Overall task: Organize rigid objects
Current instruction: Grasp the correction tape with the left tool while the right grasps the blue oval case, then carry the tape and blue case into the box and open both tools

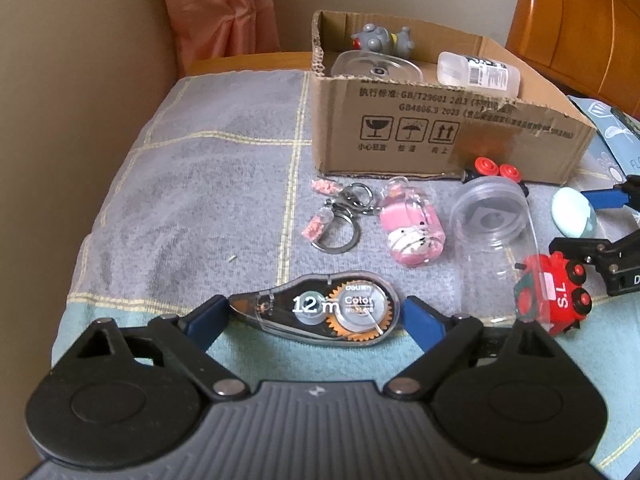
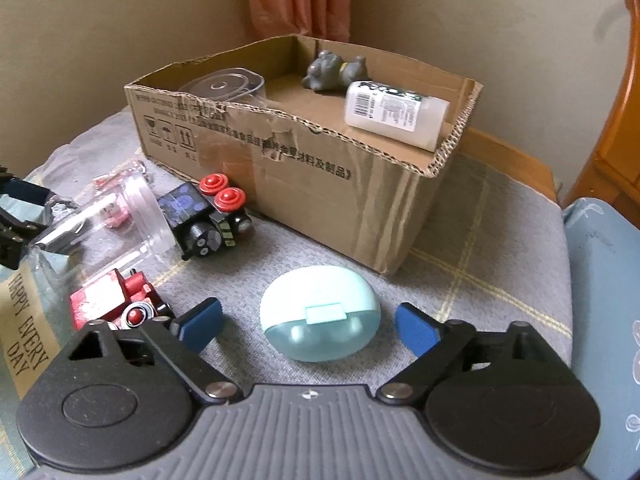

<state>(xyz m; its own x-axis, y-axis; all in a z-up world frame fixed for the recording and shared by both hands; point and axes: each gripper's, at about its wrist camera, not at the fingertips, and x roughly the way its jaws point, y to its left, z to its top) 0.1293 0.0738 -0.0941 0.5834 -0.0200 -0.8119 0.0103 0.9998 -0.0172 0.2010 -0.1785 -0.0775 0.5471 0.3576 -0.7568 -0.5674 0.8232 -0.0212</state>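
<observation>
Bracketing the correction tape (image 1: 320, 307) with the left gripper (image 1: 316, 316), jaws spread, one pad at its nose and one at its round end, on the towel (image 1: 200, 184) well short of the cardboard box (image 1: 440, 140). Likely light, stiff, slick plastic (best pinched across the flat sides). Straddling the mint case (image 2: 320, 314) with the right gripper (image 2: 308, 326), also spread; smooth and rounded, so probably prone to squirting out unless taken at the widest part

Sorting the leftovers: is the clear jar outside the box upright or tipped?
Tipped: the clear jar lies on its side on the towel, mouth facing the cardboard box.
</observation>
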